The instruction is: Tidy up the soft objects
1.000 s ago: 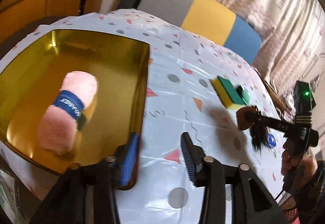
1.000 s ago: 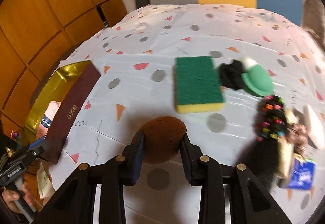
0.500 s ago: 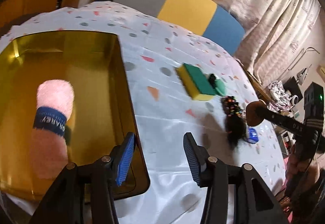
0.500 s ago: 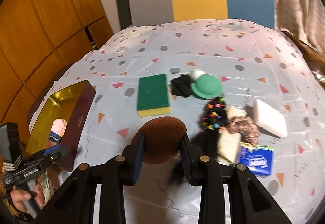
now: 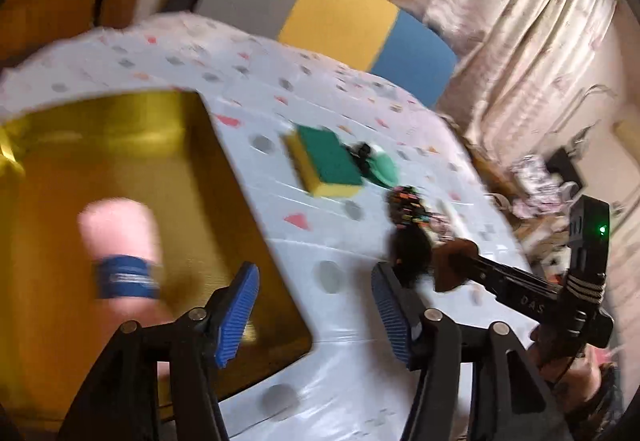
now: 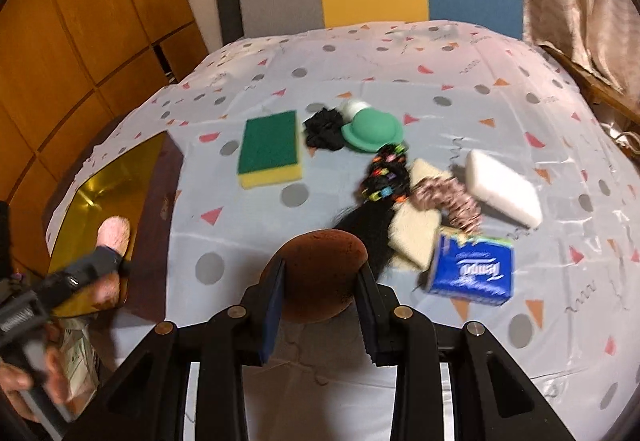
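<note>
At the far left of the right wrist view, the left gripper (image 6: 100, 261) pokes in over the gold tray (image 6: 120, 177), where a pink rolled cloth (image 6: 115, 233) with a blue band lies. In the left wrist view this gripper's jaws stand wide apart with nothing between the blue pads (image 5: 238, 311), hanging over the tray's near right corner; the picture is blurred, so detail is soft.

Moving right across the patterned tablecloth (image 6: 440, 81), a green and yellow sponge (image 6: 270, 149) lies flat in mid frame, with a black scrunchie (image 6: 323, 129) just beside it and a green hat-shaped object (image 6: 372, 131) touching that.

Lower centre, the right gripper (image 6: 320, 277) clamps a brown round sponge (image 6: 320, 273) between its jaws, lifted above the cloth. Right of it, a cluster: a black hairpiece with coloured clips (image 6: 384, 177), a beige cloth pad (image 6: 418, 225), a brown mottled scrunchie (image 6: 450, 199), a blue tissue pack (image 6: 472, 269), and a white foam block (image 6: 502, 187) at the right edge of the group.
</note>
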`<state>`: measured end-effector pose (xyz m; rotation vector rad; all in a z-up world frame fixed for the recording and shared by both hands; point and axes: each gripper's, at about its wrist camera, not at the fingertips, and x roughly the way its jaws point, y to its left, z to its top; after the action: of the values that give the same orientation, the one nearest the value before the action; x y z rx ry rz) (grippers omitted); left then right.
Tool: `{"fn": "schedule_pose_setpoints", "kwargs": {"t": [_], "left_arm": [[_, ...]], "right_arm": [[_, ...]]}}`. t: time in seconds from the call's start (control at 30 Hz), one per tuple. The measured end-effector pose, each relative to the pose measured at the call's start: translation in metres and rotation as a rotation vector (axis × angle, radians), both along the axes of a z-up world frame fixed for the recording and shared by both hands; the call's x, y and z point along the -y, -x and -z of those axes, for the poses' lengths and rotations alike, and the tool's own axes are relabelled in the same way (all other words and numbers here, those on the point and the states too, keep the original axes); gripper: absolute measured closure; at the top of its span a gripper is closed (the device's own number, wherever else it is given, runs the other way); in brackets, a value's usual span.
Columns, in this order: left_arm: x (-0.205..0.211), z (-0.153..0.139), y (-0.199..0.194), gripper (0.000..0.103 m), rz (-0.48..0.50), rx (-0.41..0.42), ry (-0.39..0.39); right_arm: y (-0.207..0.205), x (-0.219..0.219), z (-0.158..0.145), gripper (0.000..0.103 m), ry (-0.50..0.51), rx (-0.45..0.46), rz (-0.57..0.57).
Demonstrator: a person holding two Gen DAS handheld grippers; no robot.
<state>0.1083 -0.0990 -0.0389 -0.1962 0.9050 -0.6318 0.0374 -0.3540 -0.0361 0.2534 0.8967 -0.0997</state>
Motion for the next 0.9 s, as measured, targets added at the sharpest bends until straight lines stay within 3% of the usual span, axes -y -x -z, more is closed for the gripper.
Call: {"fn": "schedule_pose_setpoints", "kwargs": {"t": [0.13, 0.3, 0.67, 0.9], "left_arm": [[-0.026, -0.014, 0.007, 0.043, -0.099, 0.028, -0.108], [-0.068, -0.023, 0.020, 0.043, -0.216, 0.061, -0.178], [-0.132, -0.023, 0.047, 0.043, -0.374, 0.079, -0.236], [-0.151, -0.017, 0.049, 0.043, -0.421, 0.056, -0.254]], "right_arm": [[-0.004, -0.019, 0.008, 0.069, -0.025, 0.002, -0.039], [-0.012, -0.052, 0.013, 0.069, -0.034, 0.008, -0.106], [-0.017, -0.081, 0.022, 0.069, -0.020, -0.001, -0.153], [-0.021, -0.111, -0.005, 0.069, -0.035, 0.085, -0.249]]}}
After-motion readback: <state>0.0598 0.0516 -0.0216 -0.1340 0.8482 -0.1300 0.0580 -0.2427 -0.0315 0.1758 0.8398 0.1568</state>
